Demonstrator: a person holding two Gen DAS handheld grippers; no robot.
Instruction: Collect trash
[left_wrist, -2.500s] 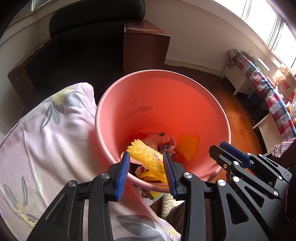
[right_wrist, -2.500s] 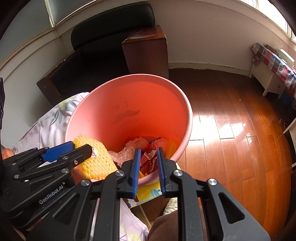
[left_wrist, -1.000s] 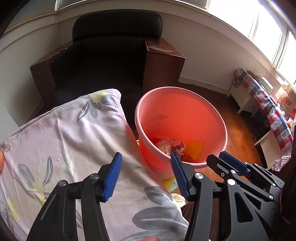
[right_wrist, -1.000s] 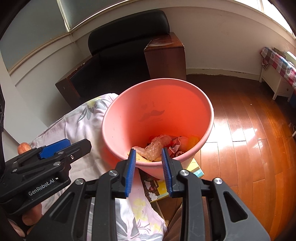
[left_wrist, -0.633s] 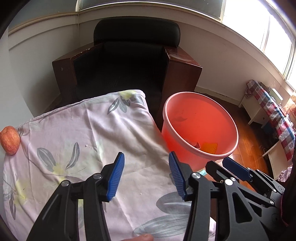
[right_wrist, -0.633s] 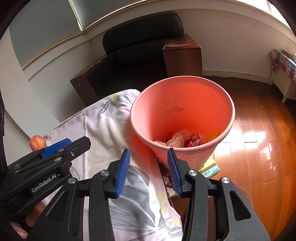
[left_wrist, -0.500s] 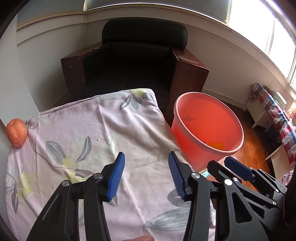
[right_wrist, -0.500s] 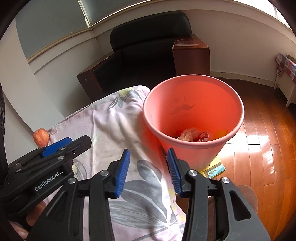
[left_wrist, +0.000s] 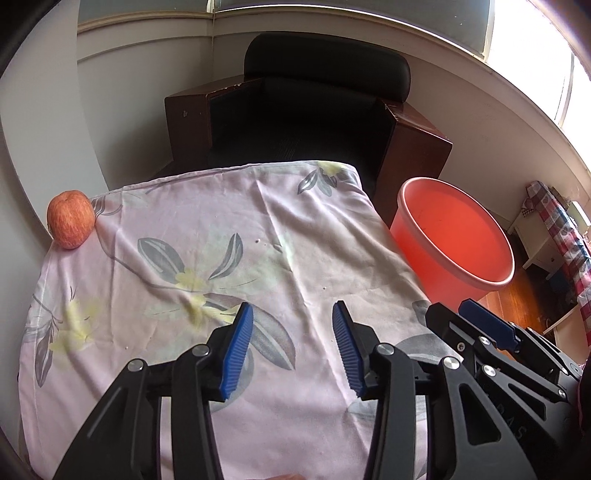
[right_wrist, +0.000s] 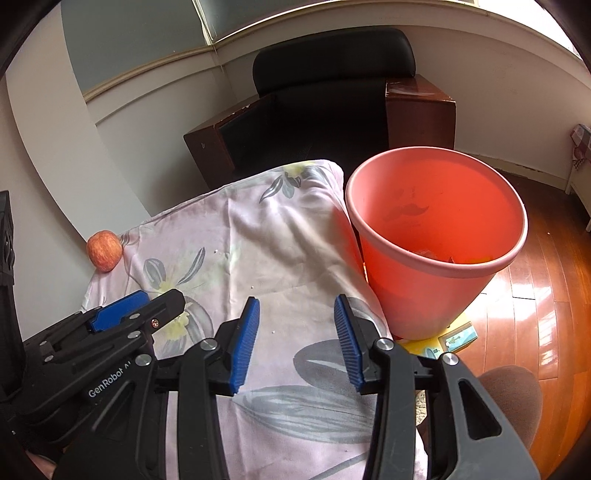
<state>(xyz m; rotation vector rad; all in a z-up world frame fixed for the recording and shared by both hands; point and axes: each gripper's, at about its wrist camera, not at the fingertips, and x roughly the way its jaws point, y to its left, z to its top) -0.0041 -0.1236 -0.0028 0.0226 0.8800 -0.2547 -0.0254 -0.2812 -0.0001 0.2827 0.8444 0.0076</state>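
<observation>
A pink bin (left_wrist: 454, 236) (right_wrist: 436, 221) stands on the floor at the right edge of a table covered with a pale floral cloth (left_wrist: 221, 240) (right_wrist: 277, 240). A little crumpled trash (right_wrist: 428, 254) shows just over the bin's near rim. My left gripper (left_wrist: 291, 308) hovers over the middle of the cloth; its jaws are closing with nothing between them. My right gripper (right_wrist: 296, 300) hangs open and empty over the cloth's right side, next to the bin. Tiny white crumbs (left_wrist: 257, 242) (right_wrist: 252, 287) dot the cloth.
An apple (left_wrist: 70, 219) (right_wrist: 104, 250) rests at the cloth's far left corner by the wall. A black armchair with wooden sides (left_wrist: 314, 110) (right_wrist: 332, 92) stands behind the table. Wooden floor (right_wrist: 546, 295) lies to the right, with a yellow booklet (right_wrist: 454, 338) under the bin.
Both grippers have drawn back from above the bin and swung left over the cloth. The apple came into view. The left jaws narrowed a little; the right jaws widened.
</observation>
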